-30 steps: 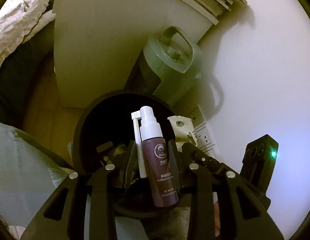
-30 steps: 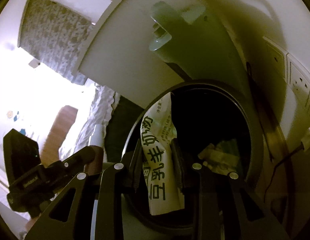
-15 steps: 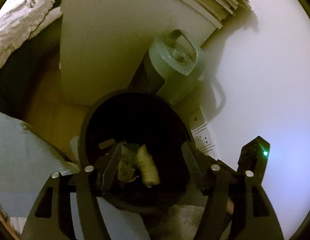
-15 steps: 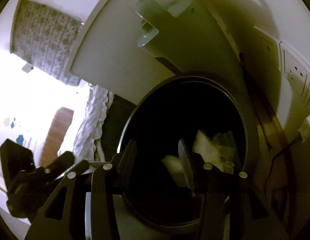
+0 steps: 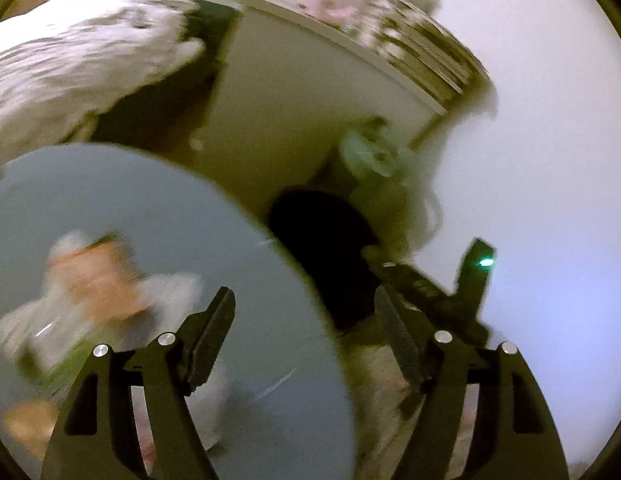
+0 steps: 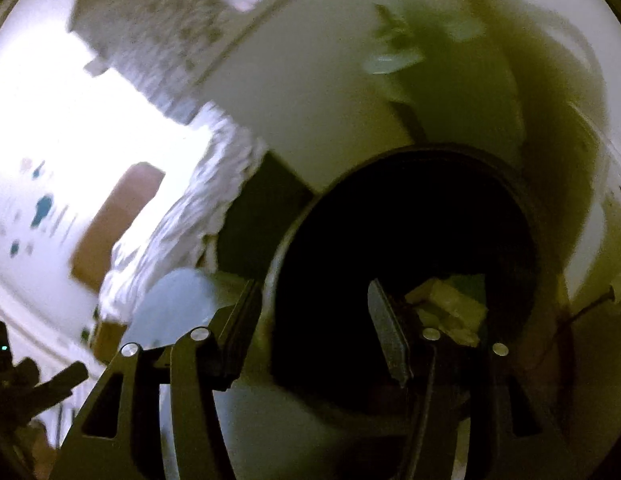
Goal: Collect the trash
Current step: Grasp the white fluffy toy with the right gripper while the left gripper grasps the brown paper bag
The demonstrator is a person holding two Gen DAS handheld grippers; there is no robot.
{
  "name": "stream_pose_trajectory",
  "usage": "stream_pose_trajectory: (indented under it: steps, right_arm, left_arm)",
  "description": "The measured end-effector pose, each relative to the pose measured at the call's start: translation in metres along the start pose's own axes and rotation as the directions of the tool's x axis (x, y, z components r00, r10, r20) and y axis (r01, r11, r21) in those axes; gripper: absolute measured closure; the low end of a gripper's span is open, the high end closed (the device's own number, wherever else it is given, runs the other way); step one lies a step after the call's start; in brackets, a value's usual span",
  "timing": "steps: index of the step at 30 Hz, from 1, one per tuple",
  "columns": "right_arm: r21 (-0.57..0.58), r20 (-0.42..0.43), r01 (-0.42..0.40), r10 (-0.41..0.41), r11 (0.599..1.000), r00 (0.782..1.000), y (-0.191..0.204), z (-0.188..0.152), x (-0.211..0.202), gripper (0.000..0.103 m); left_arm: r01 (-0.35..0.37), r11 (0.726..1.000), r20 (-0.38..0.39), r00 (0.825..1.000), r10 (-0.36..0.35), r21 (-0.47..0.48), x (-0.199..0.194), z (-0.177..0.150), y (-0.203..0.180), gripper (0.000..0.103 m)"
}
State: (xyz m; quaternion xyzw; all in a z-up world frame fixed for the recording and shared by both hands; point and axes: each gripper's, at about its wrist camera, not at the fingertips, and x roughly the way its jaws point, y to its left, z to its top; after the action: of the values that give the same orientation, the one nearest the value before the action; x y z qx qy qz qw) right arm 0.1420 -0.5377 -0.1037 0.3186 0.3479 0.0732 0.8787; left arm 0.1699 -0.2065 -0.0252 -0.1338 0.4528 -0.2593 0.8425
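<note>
Left wrist: wide, empty left claw (image 5: 304,332) over grey round table (image 5: 158,216) with blurred wrappers (image 5: 98,280); right claw (image 6: 314,316) wide over black bin (image 6: 406,248).

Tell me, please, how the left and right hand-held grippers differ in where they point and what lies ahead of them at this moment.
The left hand-held gripper points over the round blue-grey table, where blurred litter lies; the right hand-held gripper points into the black bin. The left view has the bin off to its side, while the right view looks down at pale trash inside it. Both are open and hold nothing.
</note>
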Motion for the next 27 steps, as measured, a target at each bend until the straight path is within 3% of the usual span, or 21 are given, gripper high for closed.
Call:
stream_pose_trajectory:
  steps: [4,6,8,12,14,17,21,25,27]
  right_arm:
    - [-0.116,-0.074,-0.099,0.091,0.988,0.993,0.044,-0.022,-0.009,0.044]
    - [-0.190,-0.132,-0.157,0.133,0.969,0.982,0.074,-0.036,-0.012,0.044]
    - [-0.258,-0.200,-0.215,0.166,0.942,0.966,0.107,-0.053,-0.013,0.036]
    - [-0.349,-0.306,-0.301,0.196,0.887,0.932,0.160,-0.083,-0.009,0.034]
    - [-0.401,-0.336,-0.301,0.167,0.865,0.927,0.182,-0.094,-0.002,0.028]
    - [-0.472,-0.367,-0.267,0.088,0.840,0.926,0.204,-0.113,0.012,0.028]
    - [-0.536,-0.392,-0.212,-0.018,0.817,0.920,0.212,-0.126,0.035,0.028]
    - [-0.538,-0.418,-0.208,-0.044,0.817,0.908,0.210,-0.138,0.050,0.028]
    - [-0.528,-0.426,-0.214,-0.038,0.822,0.904,0.207,-0.141,0.053,0.039]
  left_arm:
    - [-0.154,0.981,0.038,0.987,0.159,-0.118,-0.051,-0.037,0.062,0.030]
    - [-0.196,0.964,0.030,0.978,0.205,-0.182,-0.067,-0.055,0.090,0.030]
    - [-0.216,0.948,0.019,0.974,0.227,-0.232,-0.076,-0.069,0.109,0.030]
    - [-0.210,0.927,-0.027,0.977,0.212,-0.312,-0.072,-0.093,0.136,0.030]
    - [-0.200,0.926,-0.035,0.979,0.199,-0.321,-0.068,-0.099,0.138,0.030]
    - [-0.200,0.924,-0.048,0.980,0.195,-0.325,-0.063,-0.106,0.141,0.030]
    - [-0.240,0.918,-0.061,0.971,0.233,-0.315,-0.063,-0.116,0.145,0.030]
    - [-0.251,0.927,-0.041,0.968,0.249,-0.279,-0.065,-0.121,0.147,0.031]
    - [-0.251,0.933,-0.026,0.967,0.253,-0.258,-0.066,-0.123,0.147,0.035]
